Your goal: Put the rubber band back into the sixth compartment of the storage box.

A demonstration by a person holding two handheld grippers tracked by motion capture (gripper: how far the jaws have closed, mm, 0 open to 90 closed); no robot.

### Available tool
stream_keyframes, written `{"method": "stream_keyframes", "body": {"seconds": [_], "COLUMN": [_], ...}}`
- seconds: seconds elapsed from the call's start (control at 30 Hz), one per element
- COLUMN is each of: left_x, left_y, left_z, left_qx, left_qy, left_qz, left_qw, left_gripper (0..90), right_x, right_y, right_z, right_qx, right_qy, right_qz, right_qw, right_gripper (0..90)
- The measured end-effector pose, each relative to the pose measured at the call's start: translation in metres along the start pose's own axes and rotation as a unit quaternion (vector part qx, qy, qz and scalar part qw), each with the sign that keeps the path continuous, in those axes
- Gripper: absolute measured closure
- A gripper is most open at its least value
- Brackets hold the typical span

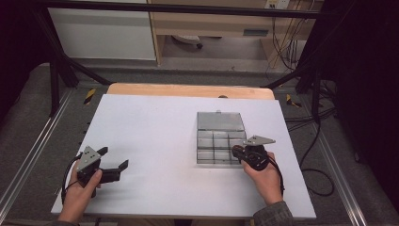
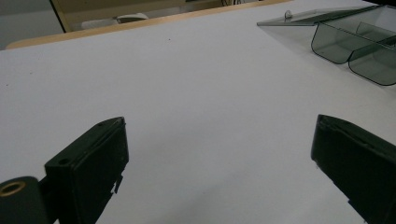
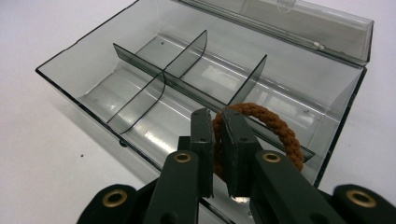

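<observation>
White counter (image 1: 155,141), apparently bare beside the parted left gripper (image 2: 219,154); right gripper (image 3: 217,135) fingers clamp a brown hair tie (image 3: 275,126) over the open organizer box (image 3: 93,84).

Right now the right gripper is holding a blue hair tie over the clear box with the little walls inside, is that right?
Almost. The hair tie is brown, not blue; the right gripper view shows its braided brown loop. The rest holds: the right gripper is shut on it, over the clear box with the dividers inside.
</observation>
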State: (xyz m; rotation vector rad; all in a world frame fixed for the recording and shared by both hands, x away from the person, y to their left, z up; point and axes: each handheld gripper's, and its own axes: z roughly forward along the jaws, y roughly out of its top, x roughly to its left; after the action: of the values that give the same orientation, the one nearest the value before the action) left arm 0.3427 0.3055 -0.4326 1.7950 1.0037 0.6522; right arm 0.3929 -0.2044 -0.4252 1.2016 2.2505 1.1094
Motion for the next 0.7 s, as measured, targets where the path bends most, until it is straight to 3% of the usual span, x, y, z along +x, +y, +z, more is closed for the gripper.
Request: {"method": "stream_keyframes", "body": {"seconds": [0.53, 0.7], "left_x": [-0.0006, -0.0009], "left_y": [-0.0001, -0.0001], "left_z": [0.0003, 0.0005], "left_qx": [0.002, 0.002], "left_qy": [-0.002, -0.003], "left_qz": [0.001, 0.001], "left_qw": [1.0, 1.0], "left_gripper": [4.3, 4.3], "right_x": [-0.0015, -0.0013], "right_y": [-0.0007, -0.0003], "right_z": [0.0027, 0.0021], "right_qx": [0.005, 0.004], "right_qy": [0.0, 0.001], "right_qz": [0.003, 0.007], "right_qw": [1.0, 1.0], "right_gripper": [83.6, 79.0]}}
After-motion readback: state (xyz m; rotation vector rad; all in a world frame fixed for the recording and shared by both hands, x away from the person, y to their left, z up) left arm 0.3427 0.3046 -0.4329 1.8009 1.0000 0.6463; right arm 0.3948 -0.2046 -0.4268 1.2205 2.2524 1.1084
